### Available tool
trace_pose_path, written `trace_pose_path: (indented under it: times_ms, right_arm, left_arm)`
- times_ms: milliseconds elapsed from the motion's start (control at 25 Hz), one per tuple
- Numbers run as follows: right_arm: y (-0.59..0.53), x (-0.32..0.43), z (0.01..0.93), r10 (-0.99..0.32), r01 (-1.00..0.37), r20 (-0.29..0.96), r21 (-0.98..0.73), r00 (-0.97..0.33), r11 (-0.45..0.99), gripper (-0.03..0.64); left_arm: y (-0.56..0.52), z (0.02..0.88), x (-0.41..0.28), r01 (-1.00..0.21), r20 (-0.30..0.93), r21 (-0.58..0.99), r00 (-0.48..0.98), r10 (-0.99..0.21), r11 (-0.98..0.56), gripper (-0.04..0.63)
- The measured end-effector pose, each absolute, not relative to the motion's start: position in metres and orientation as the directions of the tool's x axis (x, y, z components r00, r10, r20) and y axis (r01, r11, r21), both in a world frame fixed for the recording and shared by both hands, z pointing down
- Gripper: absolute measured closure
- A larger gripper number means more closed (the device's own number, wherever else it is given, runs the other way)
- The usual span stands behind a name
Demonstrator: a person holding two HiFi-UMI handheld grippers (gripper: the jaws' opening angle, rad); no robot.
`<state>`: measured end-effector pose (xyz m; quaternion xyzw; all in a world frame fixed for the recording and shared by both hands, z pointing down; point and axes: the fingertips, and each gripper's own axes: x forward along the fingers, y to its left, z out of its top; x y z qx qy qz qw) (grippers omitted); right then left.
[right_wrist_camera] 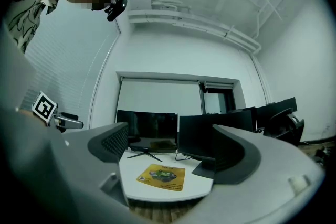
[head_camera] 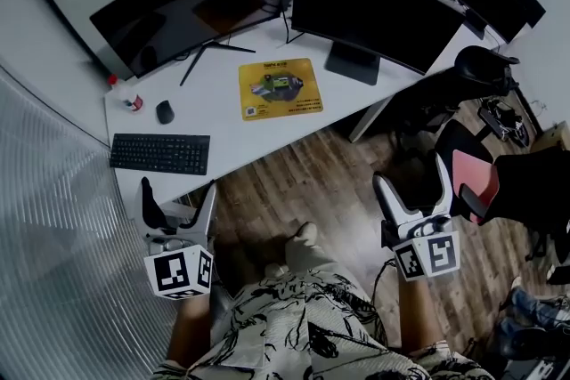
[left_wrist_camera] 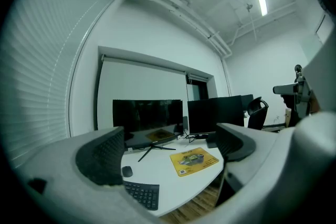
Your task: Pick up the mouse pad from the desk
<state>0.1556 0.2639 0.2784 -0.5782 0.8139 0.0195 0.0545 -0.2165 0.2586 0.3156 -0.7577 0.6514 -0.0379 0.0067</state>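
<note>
Standing wide apart with nothing between them, the jaws of the left hand-held gripper (head_camera: 178, 202) point level, near the front edge of the white tabletop (head_camera: 223, 116) and above the brown wooden plank floor (head_camera: 294, 191). On the tabletop's left end lies a flat black keyboard (head_camera: 160, 153), with a small black oval mouse (head_camera: 165, 111) just behind it. Farther back stands a wide curved black monitor (head_camera: 191, 4) on a splayed stand.

To the right of the mouse and well apart from it, the yellow rectangular mouse pad (head_camera: 280, 88), printed with a picture, lies flat on the tabletop. It sits in front of the gap between the curved monitor and a second, flat black monitor (head_camera: 374, 13). Neither tool touches it. In the left gripper view the mouse pad (left_wrist_camera: 194, 161) shows far off between the spread jaws, and in the right gripper view the mouse pad (right_wrist_camera: 161, 176) shows the same way.

The right hand-held gripper (head_camera: 414, 182) is likewise fully open and empty, above the floor and well apart from the tabletop. A black office chair (head_camera: 476, 71) stands at the far right.
</note>
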Motion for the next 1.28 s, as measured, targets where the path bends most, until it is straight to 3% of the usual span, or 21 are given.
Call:
trace_pose_path:
  times_ms: [1280]
  right_arm:
    - [0.063,0.21,0.311,-0.907,-0.9,-0.062,-0.115,-0.417,0.421,0.129]
  left_arm:
    - [0.104,0.335,-0.148,-0.992,0.146,-0.084,0.083,-0.986,-0.096,0.041]
